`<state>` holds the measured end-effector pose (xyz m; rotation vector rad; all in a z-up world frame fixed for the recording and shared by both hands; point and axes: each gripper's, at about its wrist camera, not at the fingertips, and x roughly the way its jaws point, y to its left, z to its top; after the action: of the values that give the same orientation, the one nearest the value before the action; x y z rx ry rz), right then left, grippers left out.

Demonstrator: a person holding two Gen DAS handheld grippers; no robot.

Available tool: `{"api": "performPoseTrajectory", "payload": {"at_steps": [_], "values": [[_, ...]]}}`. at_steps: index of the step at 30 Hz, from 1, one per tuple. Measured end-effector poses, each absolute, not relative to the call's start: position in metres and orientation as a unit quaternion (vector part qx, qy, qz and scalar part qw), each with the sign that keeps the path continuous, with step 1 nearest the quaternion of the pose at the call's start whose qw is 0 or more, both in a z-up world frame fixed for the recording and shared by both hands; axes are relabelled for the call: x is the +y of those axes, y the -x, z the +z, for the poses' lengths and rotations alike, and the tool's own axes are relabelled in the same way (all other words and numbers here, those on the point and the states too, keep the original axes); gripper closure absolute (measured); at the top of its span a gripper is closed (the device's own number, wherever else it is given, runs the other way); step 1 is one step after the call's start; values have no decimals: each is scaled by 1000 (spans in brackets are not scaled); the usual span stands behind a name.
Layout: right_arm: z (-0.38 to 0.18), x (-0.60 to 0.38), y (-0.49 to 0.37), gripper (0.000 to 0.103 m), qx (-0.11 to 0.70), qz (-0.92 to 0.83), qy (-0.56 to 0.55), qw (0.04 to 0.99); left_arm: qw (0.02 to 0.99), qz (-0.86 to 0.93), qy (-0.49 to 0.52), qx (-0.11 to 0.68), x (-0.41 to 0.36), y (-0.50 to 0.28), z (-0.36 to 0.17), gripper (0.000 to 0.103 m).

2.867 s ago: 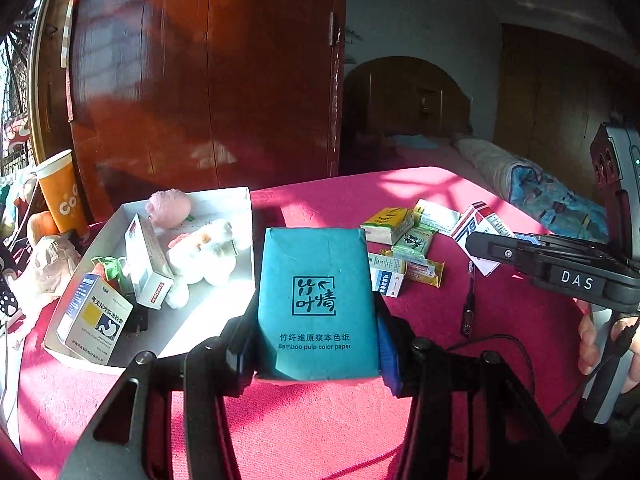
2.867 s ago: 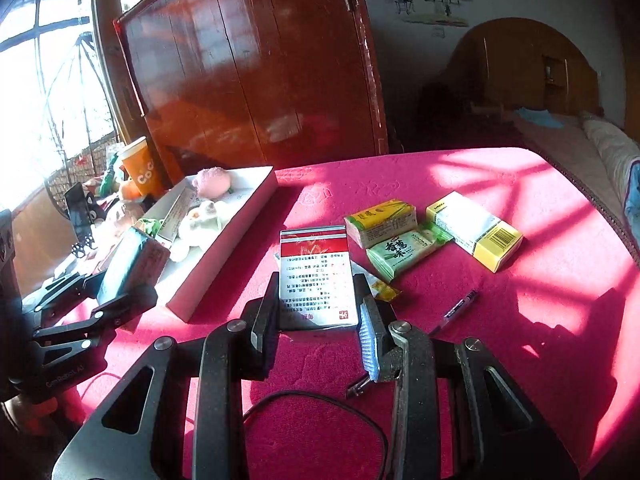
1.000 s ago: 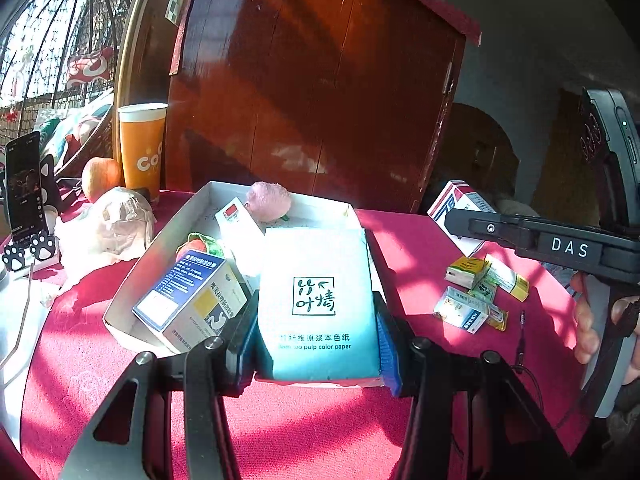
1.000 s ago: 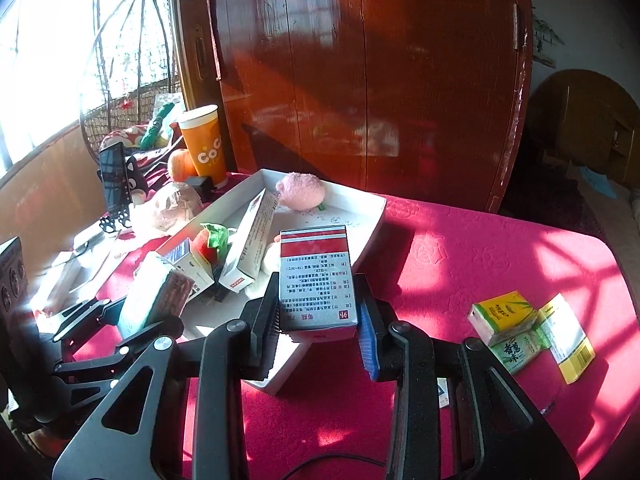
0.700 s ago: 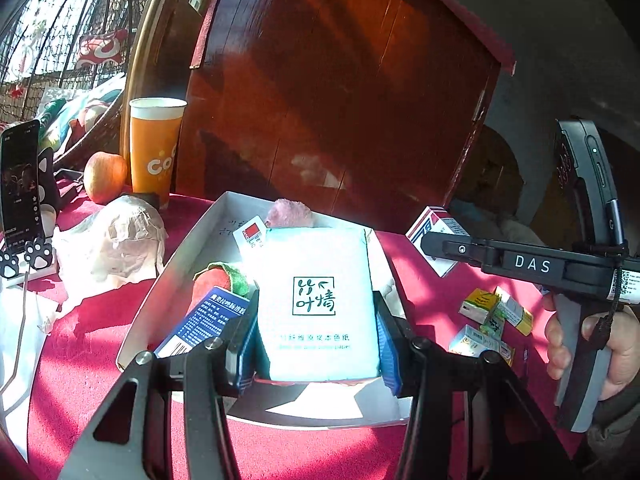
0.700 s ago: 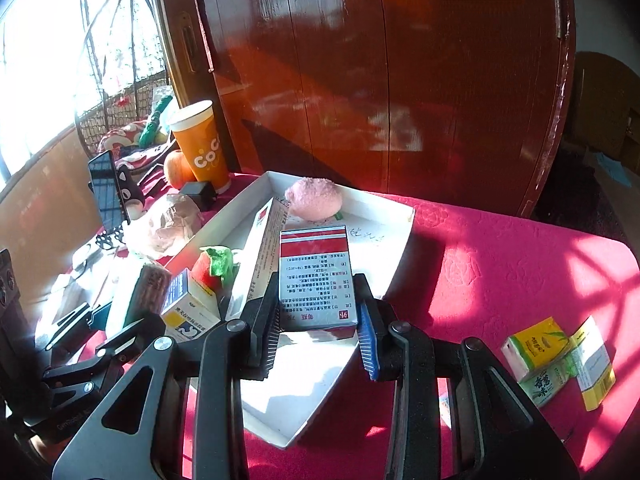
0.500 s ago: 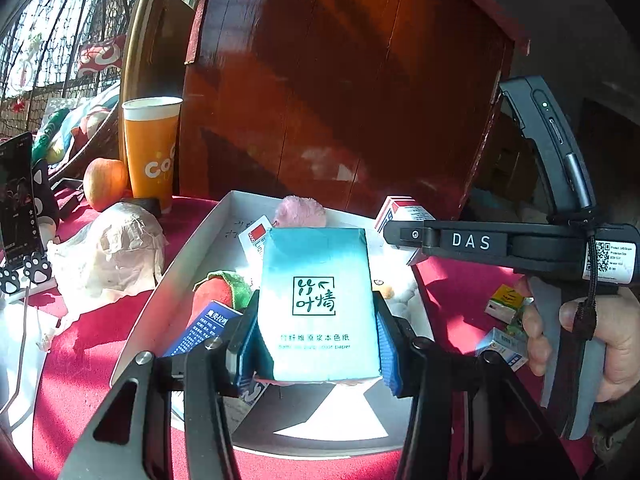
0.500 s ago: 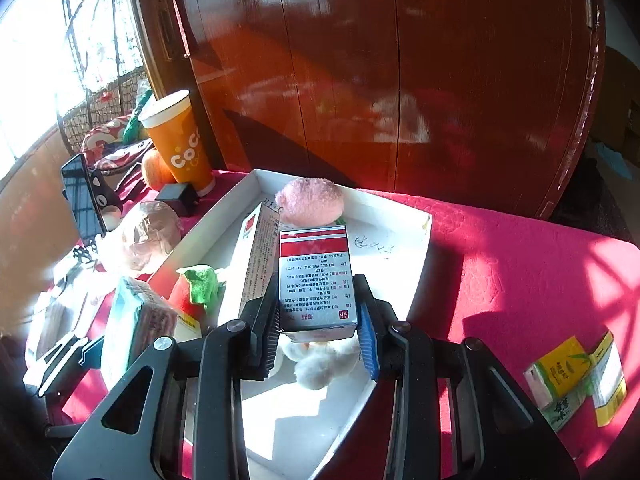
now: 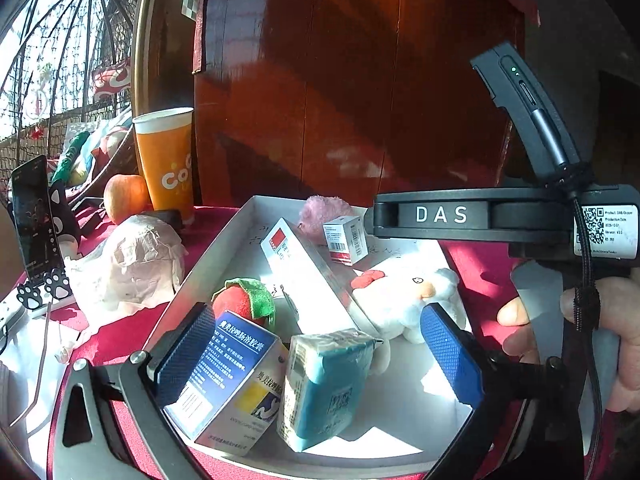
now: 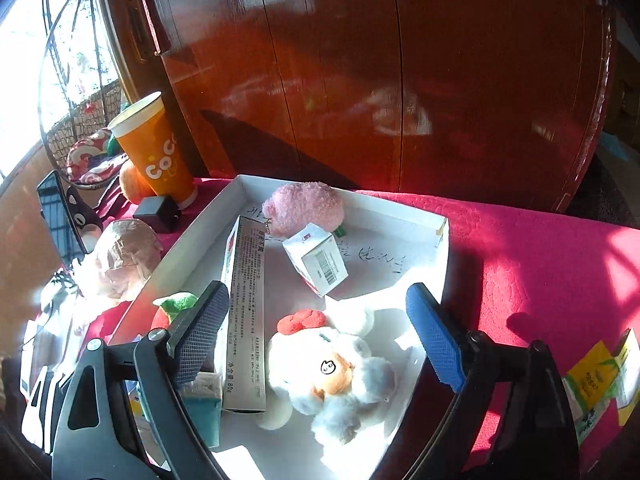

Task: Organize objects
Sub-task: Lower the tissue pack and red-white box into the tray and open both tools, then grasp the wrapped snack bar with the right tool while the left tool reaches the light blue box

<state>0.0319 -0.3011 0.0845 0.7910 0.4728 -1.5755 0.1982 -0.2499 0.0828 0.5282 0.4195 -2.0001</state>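
A white tray (image 9: 224, 240) on the red tablecloth holds several items. My left gripper (image 9: 316, 356) hangs over its near end, jaws opening wide. The teal tissue pack (image 9: 324, 384) stands free between them, leaning on a blue medicine box (image 9: 228, 376). My right gripper (image 10: 316, 336) is over the tray too, jaws opening, touching nothing. The small red-and-white box (image 10: 316, 260) lies loose beyond it, beside a pink plush (image 10: 304, 208). Under the right gripper lies a white plush toy (image 10: 336, 368). A long white box (image 10: 244, 312) stands on edge by its left finger.
An orange paper cup (image 9: 164, 164), an orange fruit (image 9: 126, 198), a crumpled bag (image 9: 132, 264) and a propped phone (image 9: 34, 216) crowd the table left of the tray. A wooden cabinet (image 10: 380, 80) rises behind. Yellow and green packets (image 10: 600, 376) lie at the right.
Both grippers carried their loads over the tray and opened. The tissue pack dropped in at the near end; the red-and-white box fell by the pink plush.
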Motion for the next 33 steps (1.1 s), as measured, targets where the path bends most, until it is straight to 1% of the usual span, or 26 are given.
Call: {"api": "performPoseTrajectory", "payload": {"at_steps": [12, 20, 25, 28, 33], "values": [[101, -230, -8, 12, 127, -684, -364, 619, 512, -817, -216, 154, -230, -198, 96, 0], [117, -155, 27, 12, 61, -702, -355, 614, 493, -831, -206, 152, -210, -190, 106, 0], [120, -95, 73, 12, 11, -734, -357, 577, 464, -847, -214, 149, -197, -172, 105, 0], [116, -59, 107, 12, -16, -766, -354, 536, 441, -856, -225, 145, -189, -157, 101, 0], [88, -21, 169, 12, -30, -796, -391, 461, 390, -873, -254, 149, -172, -130, 90, 0]]}}
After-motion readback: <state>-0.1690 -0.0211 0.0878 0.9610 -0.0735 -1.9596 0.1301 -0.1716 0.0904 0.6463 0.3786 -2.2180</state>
